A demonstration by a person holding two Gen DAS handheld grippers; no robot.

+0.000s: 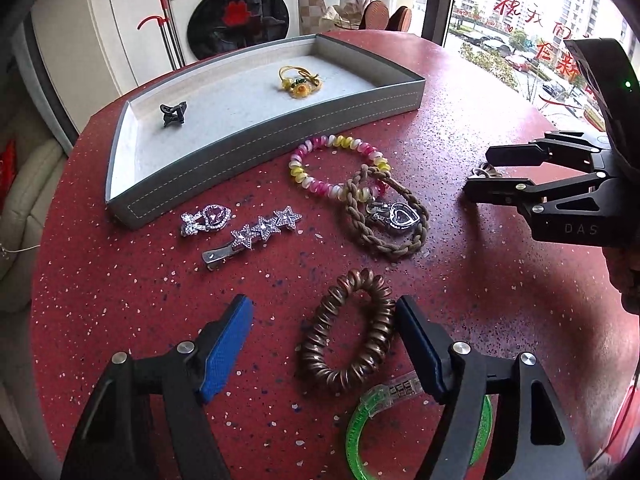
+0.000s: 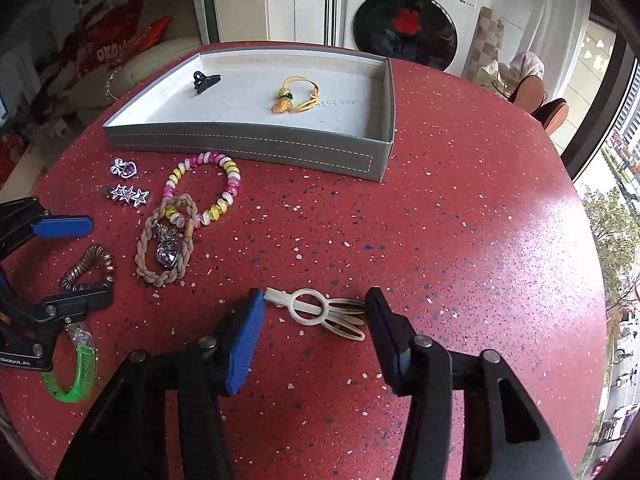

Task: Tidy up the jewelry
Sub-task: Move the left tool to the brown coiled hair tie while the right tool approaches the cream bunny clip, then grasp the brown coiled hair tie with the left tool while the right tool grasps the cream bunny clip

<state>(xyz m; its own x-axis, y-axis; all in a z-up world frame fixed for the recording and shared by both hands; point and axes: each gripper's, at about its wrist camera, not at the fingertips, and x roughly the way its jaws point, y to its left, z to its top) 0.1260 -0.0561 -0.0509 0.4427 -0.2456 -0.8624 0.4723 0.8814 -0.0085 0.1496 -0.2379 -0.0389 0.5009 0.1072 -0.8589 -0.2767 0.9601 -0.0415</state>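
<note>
**Both claws poised over loose jewelry**

The left claw (image 1: pixel 324 344) stands apart, straddling the coil band (image 1: pixel 348 332) near the desk's near edge, seemingly lined up to grip it. The right claw (image 2: pixel 314 320), also apart, brackets the cream clip (image 2: pixel 316 312). The red speckled desk (image 2: pixel 460 220) is round, and its gray tray (image 2: pixel 248 146) at the far edge already holds a yellow tie (image 2: pixel 296 94) and black clip (image 2: pixel 204 79). A washer (image 2: pixel 412 12) stands behind.

We see a red speckled bench (image 2: pixel 460 220); behind it a white washing machine (image 2: pixel 412 12), right of it a daylit window (image 1: pixel 520 20).
</note>
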